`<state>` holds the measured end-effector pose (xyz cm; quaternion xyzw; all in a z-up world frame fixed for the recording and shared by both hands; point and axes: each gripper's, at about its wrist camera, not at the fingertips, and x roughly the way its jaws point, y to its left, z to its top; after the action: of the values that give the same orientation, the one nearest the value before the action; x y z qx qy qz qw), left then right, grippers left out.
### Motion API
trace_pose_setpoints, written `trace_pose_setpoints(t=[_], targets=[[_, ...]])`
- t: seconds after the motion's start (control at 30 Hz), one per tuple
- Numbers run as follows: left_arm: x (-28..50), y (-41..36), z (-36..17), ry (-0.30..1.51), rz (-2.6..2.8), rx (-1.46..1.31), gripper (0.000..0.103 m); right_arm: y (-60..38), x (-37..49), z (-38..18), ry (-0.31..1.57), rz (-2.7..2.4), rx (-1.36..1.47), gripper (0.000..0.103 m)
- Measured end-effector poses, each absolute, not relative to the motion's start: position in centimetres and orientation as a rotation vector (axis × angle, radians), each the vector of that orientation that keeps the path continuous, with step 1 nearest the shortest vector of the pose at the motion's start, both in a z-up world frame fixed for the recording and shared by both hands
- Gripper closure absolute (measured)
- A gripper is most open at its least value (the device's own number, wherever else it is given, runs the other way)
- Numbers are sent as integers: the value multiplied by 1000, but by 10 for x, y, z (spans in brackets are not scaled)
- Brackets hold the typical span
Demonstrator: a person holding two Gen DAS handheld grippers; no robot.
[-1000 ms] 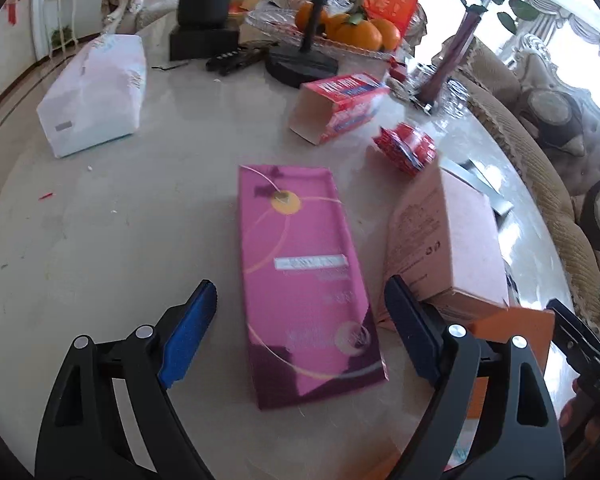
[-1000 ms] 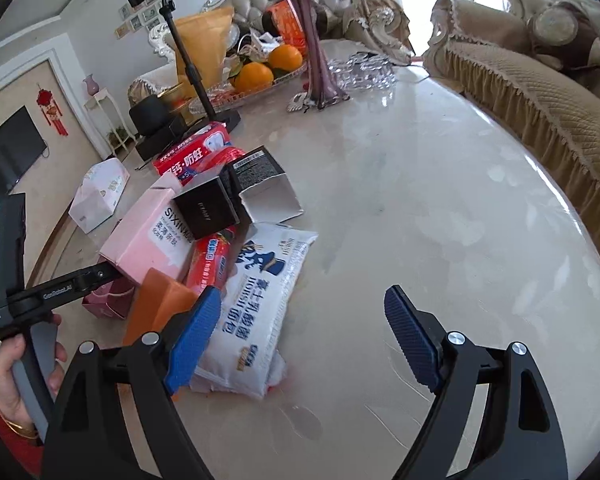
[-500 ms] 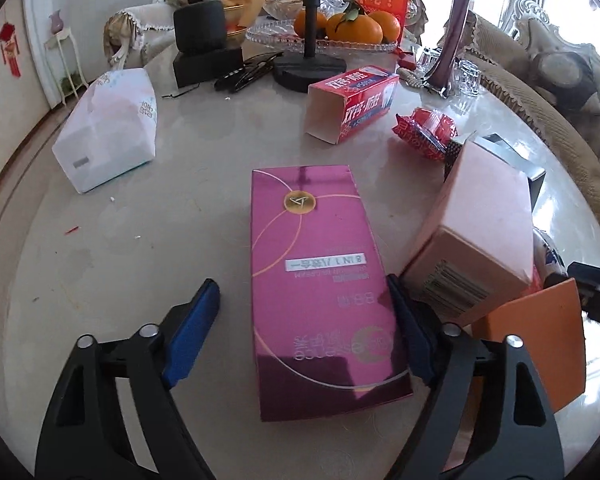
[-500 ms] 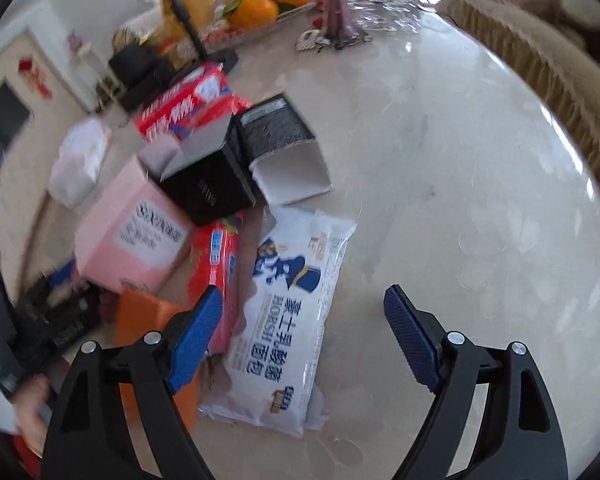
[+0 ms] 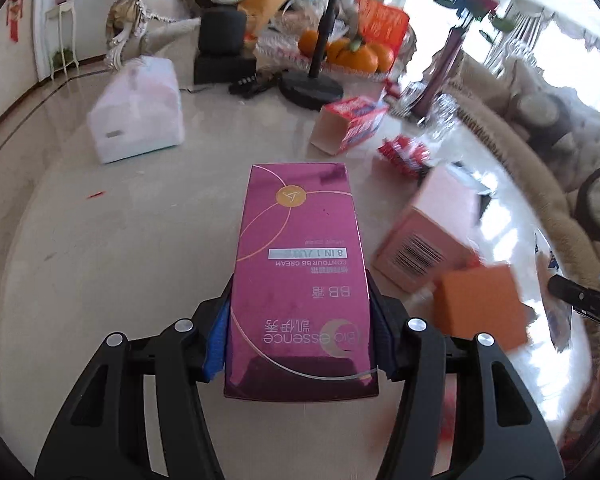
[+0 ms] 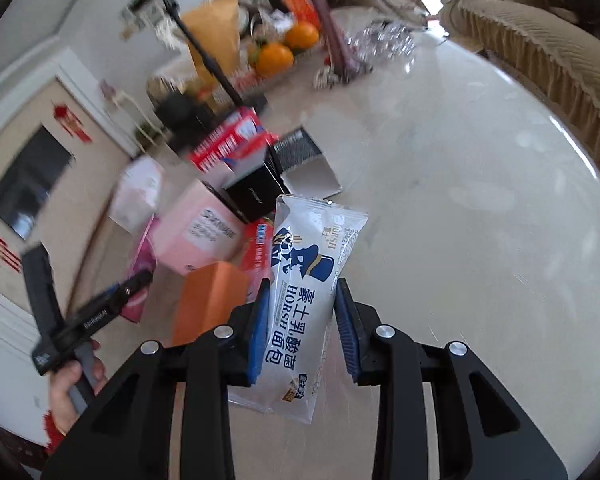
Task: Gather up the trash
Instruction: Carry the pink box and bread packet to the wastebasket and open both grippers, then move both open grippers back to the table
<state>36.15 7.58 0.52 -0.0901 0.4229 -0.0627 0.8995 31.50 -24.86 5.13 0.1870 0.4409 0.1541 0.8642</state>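
The magenta BB cream box (image 5: 300, 280) lay lengthwise between the blue pads of the left hand-held gripper (image 5: 300, 332), whose jaws were closing with both pads pressed against the box's long sides. The box's far end pointed toward the middle of the pale marble surface (image 5: 120, 240). Just to its right lay a pink carton (image 5: 428, 236) showing a barcode, and an orange box (image 5: 480, 304) sat near that carton's close corner. Farther off were a red-and-white open carton (image 5: 348, 124), a crumpled red wrapper (image 5: 404, 152), a white tissue pack (image 5: 140, 116) at the left, a black stand base (image 5: 312, 88), and oranges (image 5: 356, 54) in a tray at the far edge.

The white bread wrapper (image 6: 308, 292) with blue print sat between the pads of the right hand-held gripper (image 6: 302, 328), whose jaws were closing narrowly on it; the left pad touched the wrapper, and the right pad lay against its clear edge. The wrapper's upper end stood up ahead of the fingers, above the surface (image 6: 480, 220). To its left lay the orange box (image 6: 208, 300), a red packet (image 6: 256, 252), the pink carton (image 6: 196, 228) and a black open box (image 6: 260, 196). At the lower left a hand (image 6: 72, 384) gripped the handle of the other device.
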Motion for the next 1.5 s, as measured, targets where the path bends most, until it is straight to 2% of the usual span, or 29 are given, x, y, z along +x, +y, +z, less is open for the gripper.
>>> trace_pose_setpoints(t=[0.17,0.3,0.43,0.63,0.73,0.93,1.07,1.13,1.17,1.2,1.23,1.3,1.43,1.5], targets=[[270,85,36,782,-220,-203,47,-269,236,75,820,423,466,73],[170,77,40,756,-298,-180,47,-266,160,65,801,510,487,73],[81,67,17,822,-373,-206,47,-252,77,25,917,599,532,73],[-9,39,-45,1057,-494,-231,46,-227,6,-43,1141,552,551,73],[-21,21,-80,1137,-478,-141,46,-210,2,-85,1230,464,458,73],[8,-12,-165,1294,-468,-45,46,-186,23,-151,1326,367,289,73],[24,-24,-200,1324,-440,-16,46,-179,33,-174,1333,356,234,73],[30,-25,-210,1324,-413,-12,38,-180,35,-179,1325,354,231,71],[31,-24,-213,1315,-394,-2,25,-187,28,-180,1325,343,230,71],[33,-24,-215,1299,-371,11,20,-188,26,-182,1326,321,221,68],[32,-21,-217,1268,-334,35,19,-191,22,-182,1316,301,200,51],[33,-18,-216,1254,-299,49,19,-193,19,-184,1283,256,168,33],[34,-14,-220,1264,-287,30,19,-195,21,-192,1307,248,182,33],[33,-14,-220,1260,-290,44,15,-193,24,-196,1321,234,172,33]])
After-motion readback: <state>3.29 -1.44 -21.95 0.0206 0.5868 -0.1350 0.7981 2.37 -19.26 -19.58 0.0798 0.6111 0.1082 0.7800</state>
